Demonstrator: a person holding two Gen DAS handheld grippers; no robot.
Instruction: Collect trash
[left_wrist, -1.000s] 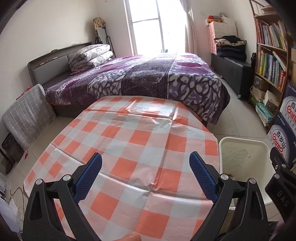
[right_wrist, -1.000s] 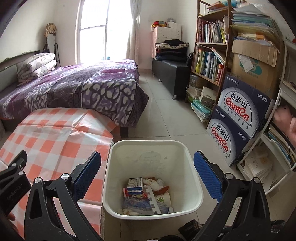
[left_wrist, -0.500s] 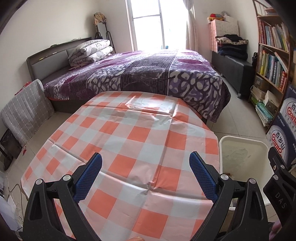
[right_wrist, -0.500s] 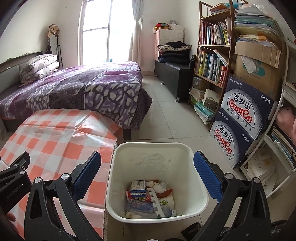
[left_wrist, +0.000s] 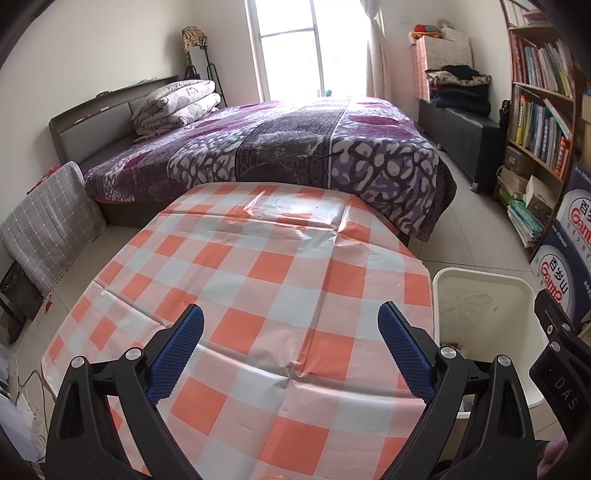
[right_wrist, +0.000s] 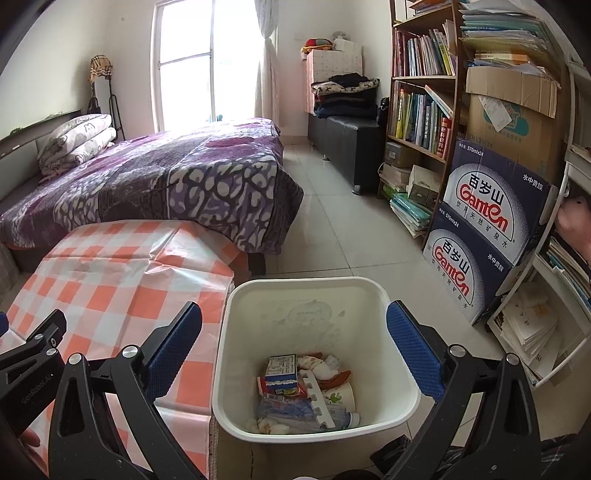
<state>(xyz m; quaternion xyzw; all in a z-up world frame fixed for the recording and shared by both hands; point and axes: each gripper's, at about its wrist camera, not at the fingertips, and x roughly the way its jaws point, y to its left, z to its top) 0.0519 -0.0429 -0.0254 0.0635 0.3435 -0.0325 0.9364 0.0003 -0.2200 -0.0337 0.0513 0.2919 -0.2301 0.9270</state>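
Your left gripper (left_wrist: 290, 354) and right gripper (right_wrist: 293, 349) both gape wide, holding nothing. The trash (right_wrist: 303, 391) lies in the bin (right_wrist: 402, 402), lower centre. The table (left_wrist: 258, 280) shows bare; collection looks finished.

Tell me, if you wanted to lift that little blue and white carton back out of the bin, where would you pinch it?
Probably across its two long sides, coming straight down from above. The carton lies flat on top of the other trash in the white bin, printed face up, and the bin's walls block any sideways approach. The open right gripper hangs above it.
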